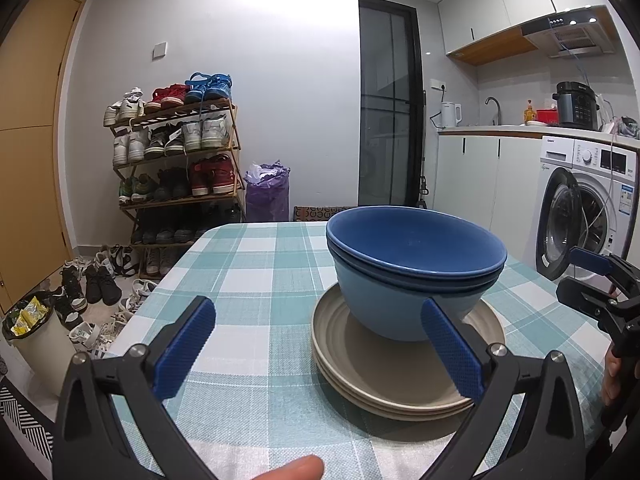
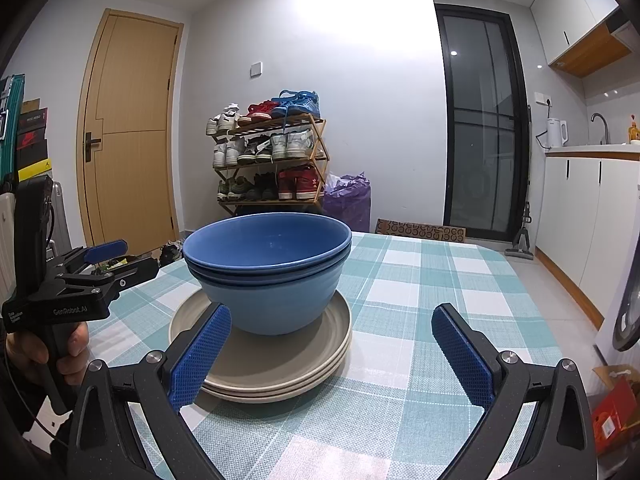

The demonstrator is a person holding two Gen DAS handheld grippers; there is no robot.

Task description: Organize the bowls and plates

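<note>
The blue bowls [image 1: 416, 264], 3 nested by the look of their rims, are sitting on a stack of beige plates [image 1: 400, 372] right of centre in the left wrist view and left of centre in the right wrist view, on the teal checked tablecloth [image 2: 420, 288]. The left gripper [image 1: 320, 344] is hovering at the bottom of its frame with jaws spread wide and empty, its right pad overlapping the stack. The right gripper [image 2: 332, 348] is likewise gaping wide, holding nothing, its left pad in front of the plates. A shoe rack [image 2: 272, 156] is standing at the wall behind.
</note>
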